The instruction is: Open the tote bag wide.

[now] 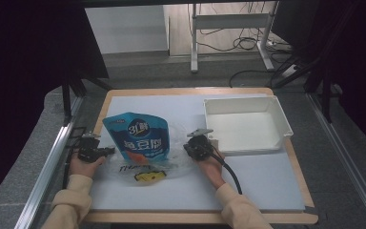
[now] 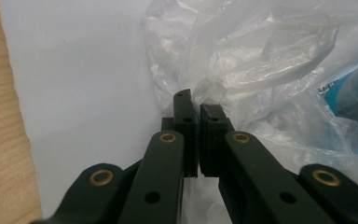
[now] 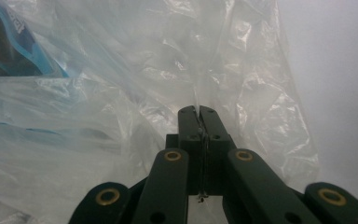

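Observation:
A clear plastic bag lies on the white mat with a blue snack pouch inside it and a yellow print near its front. My left gripper pinches the bag's left edge; in the left gripper view the jaws are shut on crumpled film. My right gripper holds the bag's right edge. In the right gripper view the film runs down between the shut jaws of that gripper. The blue pouch shows through the plastic at the upper left.
An empty white tray stands at the back right of the mat, close to my right gripper. The wooden table edge runs just left of my left gripper. Cables and a metal stand lie on the floor beyond.

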`<move>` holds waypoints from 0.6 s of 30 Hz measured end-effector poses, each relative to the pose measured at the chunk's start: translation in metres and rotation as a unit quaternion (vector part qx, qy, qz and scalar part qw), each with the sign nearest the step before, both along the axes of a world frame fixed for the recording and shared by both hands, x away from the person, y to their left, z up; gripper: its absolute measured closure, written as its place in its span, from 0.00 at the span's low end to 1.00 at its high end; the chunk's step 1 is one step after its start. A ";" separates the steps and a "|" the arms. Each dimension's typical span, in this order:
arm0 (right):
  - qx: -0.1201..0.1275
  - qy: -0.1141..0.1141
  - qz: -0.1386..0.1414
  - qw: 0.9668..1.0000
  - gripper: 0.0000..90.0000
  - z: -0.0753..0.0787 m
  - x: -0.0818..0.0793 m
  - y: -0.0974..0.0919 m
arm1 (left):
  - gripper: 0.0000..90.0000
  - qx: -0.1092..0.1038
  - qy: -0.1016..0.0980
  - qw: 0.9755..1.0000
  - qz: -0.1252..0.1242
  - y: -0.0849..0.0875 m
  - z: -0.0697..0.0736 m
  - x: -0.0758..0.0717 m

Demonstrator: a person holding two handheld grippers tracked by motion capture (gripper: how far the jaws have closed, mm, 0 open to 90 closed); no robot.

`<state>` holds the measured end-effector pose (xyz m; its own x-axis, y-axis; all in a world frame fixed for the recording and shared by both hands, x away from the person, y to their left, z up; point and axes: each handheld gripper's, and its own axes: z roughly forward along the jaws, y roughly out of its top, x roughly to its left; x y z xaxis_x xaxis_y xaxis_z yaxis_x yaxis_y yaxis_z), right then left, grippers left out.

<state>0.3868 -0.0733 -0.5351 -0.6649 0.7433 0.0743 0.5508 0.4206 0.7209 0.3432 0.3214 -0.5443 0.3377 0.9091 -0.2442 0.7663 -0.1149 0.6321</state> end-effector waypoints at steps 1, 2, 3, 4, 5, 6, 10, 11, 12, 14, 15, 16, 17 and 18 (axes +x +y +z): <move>0.001 0.001 0.000 1.000 0.98 0.000 0.000 -0.001 | 0.98 0.000 0.000 1.000 0.001 0.001 0.000 -0.001; 0.004 0.000 -0.001 1.000 0.98 0.000 0.000 -0.001 | 0.98 -0.001 0.001 1.000 0.001 0.001 -0.001 -0.002; 0.004 0.001 0.000 1.000 0.98 0.000 0.000 -0.002 | 0.99 -0.001 0.000 1.000 0.002 0.001 -0.001 -0.003; 0.004 0.001 0.000 1.000 0.98 0.000 0.000 -0.002 | 0.99 -0.001 0.000 1.000 0.001 0.002 -0.001 -0.005; 0.004 0.002 -0.001 1.000 0.98 0.000 0.000 -0.003 | 0.99 -0.002 0.001 1.000 0.002 0.002 -0.001 -0.006; 0.004 0.002 -0.001 1.000 0.98 0.000 0.000 -0.003 | 0.99 -0.003 0.001 1.000 0.001 0.002 -0.001 -0.008; 0.007 0.004 0.000 1.000 0.98 0.000 -0.001 -0.006 | 0.99 -0.007 0.005 1.000 0.003 0.006 -0.001 -0.013; 0.007 0.004 0.000 1.000 0.98 0.000 0.000 -0.006 | 0.99 -0.008 0.005 1.000 0.003 0.007 -0.001 -0.013; 0.008 0.005 0.001 1.000 0.98 0.000 0.000 -0.006 | 0.99 -0.009 0.005 1.000 0.003 0.007 -0.001 -0.014; 0.009 0.005 0.001 1.000 0.98 0.000 0.000 -0.006 | 0.99 -0.009 0.005 1.000 0.003 0.008 -0.001 -0.015; 0.010 0.005 0.000 1.000 0.98 0.000 0.000 -0.006 | 0.99 -0.010 0.007 1.000 0.003 0.008 -0.001 -0.016; 0.010 0.005 0.000 1.000 0.98 0.000 0.000 -0.006 | 0.99 -0.010 0.007 1.000 0.003 0.008 -0.001 -0.017; 0.010 0.005 0.000 1.000 0.98 0.000 0.000 -0.006 | 0.99 -0.008 0.009 1.000 0.000 0.009 -0.001 -0.019; 0.010 0.004 -0.001 1.000 0.98 -0.001 0.000 -0.007 | 0.99 -0.009 0.010 1.000 -0.001 0.009 -0.001 -0.021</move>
<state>0.3864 -0.0798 -0.5356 -0.6620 0.7434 0.0952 0.5582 0.4044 0.7245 0.3220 0.3306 -0.5450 0.3337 0.9041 -0.2669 0.7785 -0.1047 0.6188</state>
